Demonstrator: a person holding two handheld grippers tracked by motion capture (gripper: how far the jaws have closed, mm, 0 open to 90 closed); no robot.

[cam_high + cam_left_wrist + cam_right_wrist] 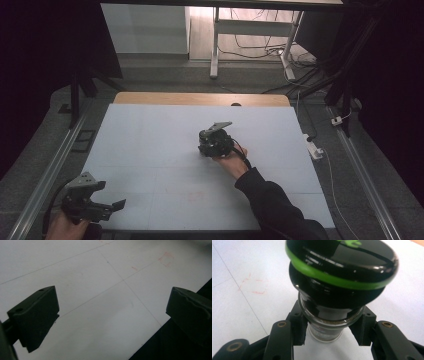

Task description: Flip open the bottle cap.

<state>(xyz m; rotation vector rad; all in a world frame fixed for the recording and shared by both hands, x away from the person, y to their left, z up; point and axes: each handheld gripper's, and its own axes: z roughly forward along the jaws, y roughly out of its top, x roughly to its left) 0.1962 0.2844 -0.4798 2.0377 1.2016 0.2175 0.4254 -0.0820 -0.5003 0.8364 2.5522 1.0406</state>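
Reaching out over the middle of the pale white table top (150,150), the right gripper (215,142) sits in a hand that comes from a dark sleeve (275,205). In the right gripper view its two black jaws are drawn in against the clear glass neck of a small jar (325,328), one pad pressing each side just under the jar's wide, glossy black cap with a bright green ring (342,267). The jar appears to stand upright on the table, with the cap looming over the jaws; what it contains cannot be made out beyond a thin brownish line at the rim. Faint red marks (252,286) lie on the surface to one side of it.

The left gripper (92,202) is held low at the near left corner of the table, well apart from the right one. In the left gripper view its jaws stand wide apart with nothing between them, above thin seam lines (120,280) and a faint red square (166,258).
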